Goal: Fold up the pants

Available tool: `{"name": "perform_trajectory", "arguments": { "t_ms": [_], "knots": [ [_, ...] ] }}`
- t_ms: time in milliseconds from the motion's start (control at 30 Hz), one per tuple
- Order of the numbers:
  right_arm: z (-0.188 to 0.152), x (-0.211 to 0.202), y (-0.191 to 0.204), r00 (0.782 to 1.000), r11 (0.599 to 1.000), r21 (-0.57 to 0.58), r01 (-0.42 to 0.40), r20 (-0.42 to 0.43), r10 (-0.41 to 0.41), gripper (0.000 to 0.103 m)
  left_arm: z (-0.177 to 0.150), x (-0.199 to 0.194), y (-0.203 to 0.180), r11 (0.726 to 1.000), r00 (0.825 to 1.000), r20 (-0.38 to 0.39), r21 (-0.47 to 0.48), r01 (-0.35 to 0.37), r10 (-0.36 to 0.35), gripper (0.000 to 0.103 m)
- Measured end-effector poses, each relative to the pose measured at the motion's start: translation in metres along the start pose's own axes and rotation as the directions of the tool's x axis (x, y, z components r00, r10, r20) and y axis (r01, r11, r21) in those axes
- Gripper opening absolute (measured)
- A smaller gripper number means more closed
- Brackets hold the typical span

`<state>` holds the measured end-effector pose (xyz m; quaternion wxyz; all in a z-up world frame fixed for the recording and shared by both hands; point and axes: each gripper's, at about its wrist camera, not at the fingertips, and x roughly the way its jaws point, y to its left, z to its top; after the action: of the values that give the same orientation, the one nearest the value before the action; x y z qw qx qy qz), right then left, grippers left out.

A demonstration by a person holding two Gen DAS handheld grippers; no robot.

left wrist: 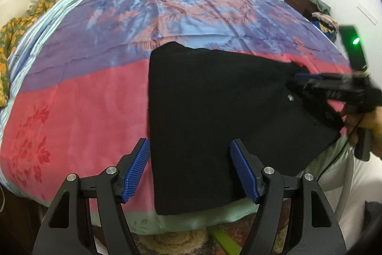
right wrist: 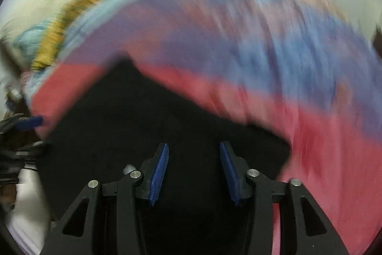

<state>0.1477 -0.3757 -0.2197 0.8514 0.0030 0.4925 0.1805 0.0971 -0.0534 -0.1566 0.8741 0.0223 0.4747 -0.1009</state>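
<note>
The black pants [left wrist: 214, 116] lie folded into a flat block on the bed's pink band, near the front edge. My left gripper [left wrist: 191, 145] is open and empty, its blue pads [left wrist: 137, 166] standing astride the block's near left part. My right gripper [right wrist: 193, 147] is open and empty just above the pants [right wrist: 143, 126]; its view is blurred by motion. In the left wrist view the right gripper [left wrist: 298, 78] comes in from the right over the block's far right corner.
The bed [left wrist: 71, 99] has a pink, purple, blue and orange cover. A yellow floral quilt [left wrist: 14, 35] is bunched at the left. A dark stand with heaped clothes [left wrist: 320, 13] is at the far right. White fabric [left wrist: 346, 178] hangs at the bed's right corner.
</note>
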Motion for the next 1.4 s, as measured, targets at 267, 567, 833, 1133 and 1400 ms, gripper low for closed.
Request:
{"name": "perform_trajectory", "arguments": {
  "t_ms": [267, 567, 833, 1133, 1400],
  "knots": [
    [-0.025, -0.098, 0.063, 0.988, 0.989, -0.140, 0.039, 0.155, -0.017, 0.051, 0.001, -0.004, 0.004, 0.999, 0.999, 0.034, -0.053, -0.011, 0.013, 0.077],
    [-0.066, -0.075, 0.041, 1.000, 0.995, 0.103, -0.011, 0.028, 0.008, 0.056, -0.005, 0.009, -0.007, 1.000, 0.999, -0.028, 0.001, -0.018, 0.018, 0.082],
    [0.012, -0.096, 0.049, 0.984, 1.000, -0.001, 0.029, 0.178, -0.028, 0.064, 0.002, 0.008, -0.003, 0.999, 0.999, -0.026, -0.010, -0.035, 0.035, 0.082],
    [-0.006, -0.044, 0.041, 0.999, 0.999, 0.031, 0.039, 0.002, -0.039, 0.067, -0.001, -0.007, 0.005, 1.000, 1.000, -0.019, -0.021, -0.008, 0.007, 0.082],
    [-0.074, -0.052, 0.068, 0.992, 0.997, -0.067, 0.034, -0.119, -0.042, 0.081, -0.008, 0.022, 0.014, 0.999, 0.992, -0.122, -0.043, 0.020, -0.025, 0.088]
  ]
}}
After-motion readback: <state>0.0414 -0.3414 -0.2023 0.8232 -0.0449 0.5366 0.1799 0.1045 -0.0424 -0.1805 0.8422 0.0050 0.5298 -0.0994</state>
